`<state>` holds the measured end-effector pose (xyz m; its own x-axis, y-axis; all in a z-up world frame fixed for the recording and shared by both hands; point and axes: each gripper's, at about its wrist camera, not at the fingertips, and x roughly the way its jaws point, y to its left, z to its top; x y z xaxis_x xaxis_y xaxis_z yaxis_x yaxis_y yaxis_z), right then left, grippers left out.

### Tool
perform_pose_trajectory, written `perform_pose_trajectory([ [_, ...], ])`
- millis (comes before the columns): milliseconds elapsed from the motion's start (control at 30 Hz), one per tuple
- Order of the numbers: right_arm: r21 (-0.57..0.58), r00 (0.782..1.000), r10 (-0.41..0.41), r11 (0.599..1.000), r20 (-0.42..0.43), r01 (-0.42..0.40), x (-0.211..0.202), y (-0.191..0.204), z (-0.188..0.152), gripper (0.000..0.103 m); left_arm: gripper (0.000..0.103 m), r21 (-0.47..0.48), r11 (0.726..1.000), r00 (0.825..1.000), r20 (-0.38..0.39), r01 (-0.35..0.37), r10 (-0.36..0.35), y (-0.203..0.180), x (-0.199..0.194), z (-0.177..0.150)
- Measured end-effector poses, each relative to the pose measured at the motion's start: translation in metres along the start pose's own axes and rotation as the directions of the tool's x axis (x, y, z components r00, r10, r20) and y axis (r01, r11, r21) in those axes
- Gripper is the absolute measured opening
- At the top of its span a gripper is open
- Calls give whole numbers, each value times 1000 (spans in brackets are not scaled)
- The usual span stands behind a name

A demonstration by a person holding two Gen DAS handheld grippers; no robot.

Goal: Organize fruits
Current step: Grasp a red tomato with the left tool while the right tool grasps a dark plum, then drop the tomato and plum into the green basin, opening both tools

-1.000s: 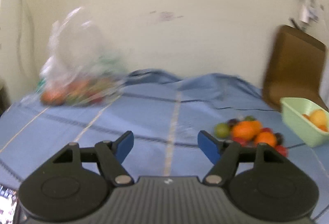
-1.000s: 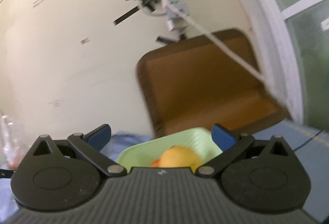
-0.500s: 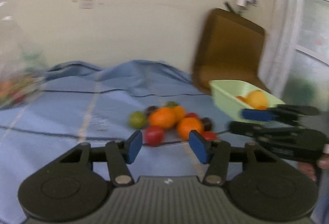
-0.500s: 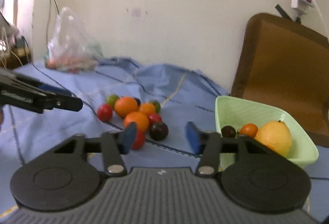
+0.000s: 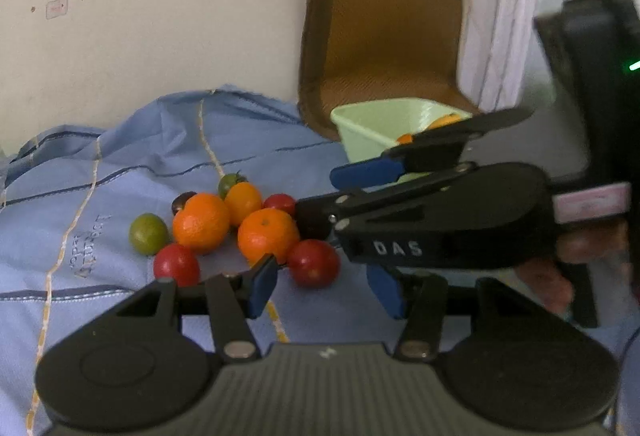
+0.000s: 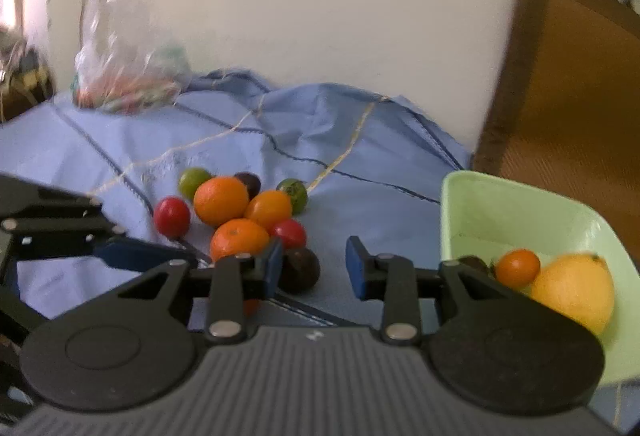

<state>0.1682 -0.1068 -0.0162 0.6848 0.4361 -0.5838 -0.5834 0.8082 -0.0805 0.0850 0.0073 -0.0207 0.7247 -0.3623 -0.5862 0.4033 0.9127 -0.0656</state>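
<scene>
A pile of fruit lies on the blue cloth (image 5: pixel 120 164): two oranges (image 5: pixel 202 222) (image 5: pixel 268 236), red tomatoes (image 5: pixel 176 264), a green one (image 5: pixel 148 234). My left gripper (image 5: pixel 324 290) hangs low over the pile's near edge, jaws closing, with a red tomato (image 5: pixel 312 262) just ahead of the gap and untouched. My right gripper (image 6: pixel 315 270) is closing too; a dark plum (image 6: pixel 300 270) sits at its left pad, with no press visible. The light green bowl (image 6: pixel 480 204) on the right holds a yellow fruit (image 6: pixel 572 288) and a small orange tomato (image 6: pixel 518 268).
A brown chair (image 5: pixel 380 36) stands against the wall behind the bowl. A clear plastic bag of produce (image 6: pixel 128 76) rests at the cloth's far left. The right gripper (image 5: pixel 320 194) crosses the left wrist view from the right, a hand (image 5: pixel 540 284) behind it.
Both views swung from the wall and bag toward the fruit pile and came closer to it. Both pairs of jaws narrowed a lot. The right gripper now fills the right of the left wrist view.
</scene>
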Motion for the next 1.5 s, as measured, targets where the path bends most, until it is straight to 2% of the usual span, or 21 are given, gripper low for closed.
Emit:
perform_pose_trajectory([
  [33,-19,1000,4,1000,-6,-4,2,1,1,38,40,-9,1000,1000,-17,-12,12,2,4,-1],
  [100,-49,1000,8,999,-20,-9,3,3,4,38,30,-28,999,1000,-23,-16,15,5,4,-1],
  [133,-55,999,14,998,-30,-15,3,3,5,38,30,-38,999,1000,-25,0,-1,8,3,-2],
  [300,20,992,96,995,-77,-95,2,-6,6,37,30,-60,998,1000,-11,-17,17,15,-10,-10],
  [467,91,989,126,989,-81,-118,2,-10,3,38,30,-91,995,999,-16,-46,44,23,-27,-21],
  [567,151,980,179,975,-85,-165,1,-12,0,38,30,-106,993,999,-13,-52,50,27,-35,-26],
  [633,150,980,185,974,-78,-172,-1,-9,-3,36,30,-112,992,999,-12,-52,51,29,-37,-28],
  [700,149,983,172,976,-68,-160,-3,-7,-6,29,30,-121,991,999,-13,-54,53,29,-39,-28],
  [800,171,984,171,972,-43,-162,-11,-7,-11,28,30,-138,990,999,-9,-33,32,28,-41,-27],
  [1000,163,994,98,981,55,-106,-54,-15,-25,29,30,-106,994,999,38,39,-35,11,-41,-6],
  [1200,212,988,-56,977,147,24,-95,-50,-38,29,30,-25,994,990,97,107,-104,-23,-13,45],
  [1233,233,986,-52,972,157,14,-99,-58,-40,29,30,-13,993,988,101,116,-114,-29,-6,55],
  [1333,287,976,-140,954,166,88,-105,-80,-45,29,30,15,992,987,100,129,-130,-44,18,79],
  [1400,344,973,-141,936,184,71,-109,-95,-48,29,30,23,991,988,85,130,-132,-53,37,91],
  [1500,365,966,-178,926,189,99,-106,-107,-50,29,30,18,993,992,49,118,-119,-60,62,101],
])
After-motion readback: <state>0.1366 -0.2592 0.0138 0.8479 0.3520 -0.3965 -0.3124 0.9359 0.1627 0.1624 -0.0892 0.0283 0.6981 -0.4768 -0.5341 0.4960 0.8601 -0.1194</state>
